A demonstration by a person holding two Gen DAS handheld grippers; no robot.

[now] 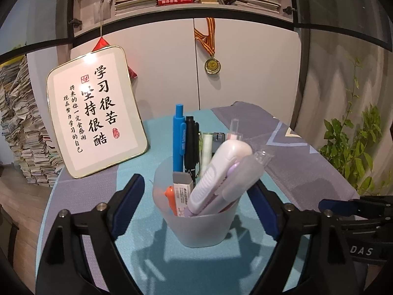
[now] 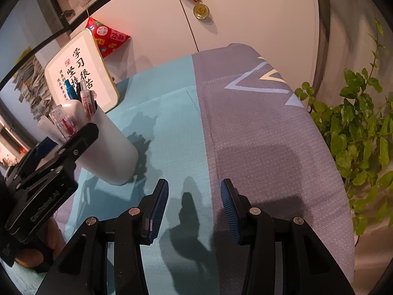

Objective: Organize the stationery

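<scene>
Two grippers over a tabletop (image 2: 258, 127) w/ woven cloth, teal and grey panels. Frosted plastic cup (image 1: 196, 223) stands upright on the teal part, tapered, round rim. It's packed: blue pen (image 1: 178, 137), black pen (image 1: 190, 145), eraser (image 1: 182, 189), fat white-lilac correction tape (image 1: 221, 179). Pens upright, long axis near vertical; tape leans right, tip up. Left gripper (image 1: 196, 204) fingers apart, either side of the cup, pads not pressing it. Right gripper (image 2: 194, 209) fingers part open, holding nothing, cloth below, cup well to its left.
</scene>
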